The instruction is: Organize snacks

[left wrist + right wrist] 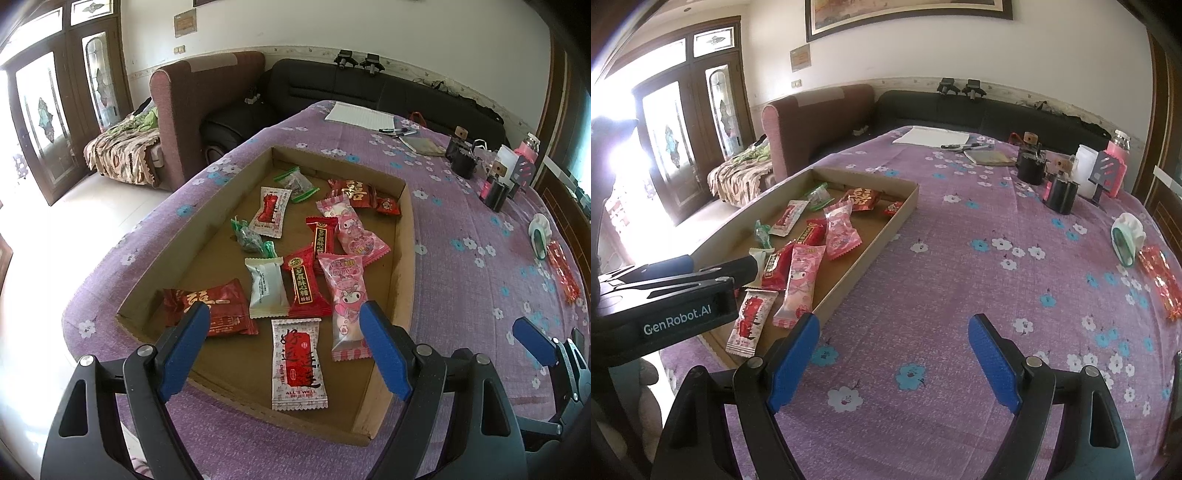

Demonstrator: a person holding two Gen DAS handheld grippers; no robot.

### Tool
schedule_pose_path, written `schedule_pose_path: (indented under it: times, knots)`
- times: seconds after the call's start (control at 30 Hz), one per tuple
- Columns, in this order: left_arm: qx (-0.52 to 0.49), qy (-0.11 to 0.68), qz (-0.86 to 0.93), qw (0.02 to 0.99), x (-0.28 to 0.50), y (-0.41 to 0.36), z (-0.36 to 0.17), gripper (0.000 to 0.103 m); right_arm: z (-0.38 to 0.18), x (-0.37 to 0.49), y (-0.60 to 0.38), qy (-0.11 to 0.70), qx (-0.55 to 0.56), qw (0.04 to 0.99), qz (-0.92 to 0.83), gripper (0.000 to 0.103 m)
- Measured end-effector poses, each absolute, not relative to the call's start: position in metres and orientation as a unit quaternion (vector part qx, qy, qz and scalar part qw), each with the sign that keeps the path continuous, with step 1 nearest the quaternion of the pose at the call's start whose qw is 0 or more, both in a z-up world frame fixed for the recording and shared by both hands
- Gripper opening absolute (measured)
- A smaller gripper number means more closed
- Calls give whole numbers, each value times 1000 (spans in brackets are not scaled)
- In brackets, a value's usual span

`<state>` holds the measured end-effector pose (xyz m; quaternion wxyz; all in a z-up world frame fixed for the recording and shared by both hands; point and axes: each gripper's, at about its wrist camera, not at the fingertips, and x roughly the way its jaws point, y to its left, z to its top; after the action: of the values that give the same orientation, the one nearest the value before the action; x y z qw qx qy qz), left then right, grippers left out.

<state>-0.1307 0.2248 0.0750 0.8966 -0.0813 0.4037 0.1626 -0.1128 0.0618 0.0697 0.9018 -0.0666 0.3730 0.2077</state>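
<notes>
A shallow cardboard tray [404, 258] [886, 229] lies on the purple flowered cloth and holds several wrapped snacks: red packets, pink packets [345, 295], white packets [299, 363] and green candies. My left gripper [284, 332] is open and empty, just above the tray's near end, over the white-and-red packet. My right gripper [894, 343] is open and empty over bare cloth to the right of the tray. One red wrapped snack [1160, 280] [563, 273] lies alone on the cloth at the far right.
A white and green tape dispenser [1126, 236] sits near the lone snack. Black cups [1060, 192], a white cup, a pink bottle, a notebook and pens stand at the back of the table. Sofas lie beyond the far edge.
</notes>
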Motion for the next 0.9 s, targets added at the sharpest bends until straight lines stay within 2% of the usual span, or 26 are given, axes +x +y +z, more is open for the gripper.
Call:
schedule_pose_path:
  times: [0.23,0.4,0.43,0.47,0.53,0.67,0.9]
  knots:
    - [-72,352,197,912,-142,220,89,84,72,-115,62,364,-71,906,206,84]
    - [-74,253,239,935,-168,220,117,84,77,-120,63,350,-76,910,207,84]
    - [-83,226,238,941,-176,222,124,89,79,-121,63,346,-77,912,207,84]
    - [-91,213,237,944,-181,223,128,100,80,-122,63,343,-78,913,207,84]
    - [-114,188,229,948,-189,230,132,103,82,-123,64,339,-78,914,208,84]
    - [-159,208,200,944,-183,246,128,103,85,-126,66,333,-82,915,213,84]
    - [-176,243,200,932,-172,256,116,103,90,-138,76,313,-109,917,222,85]
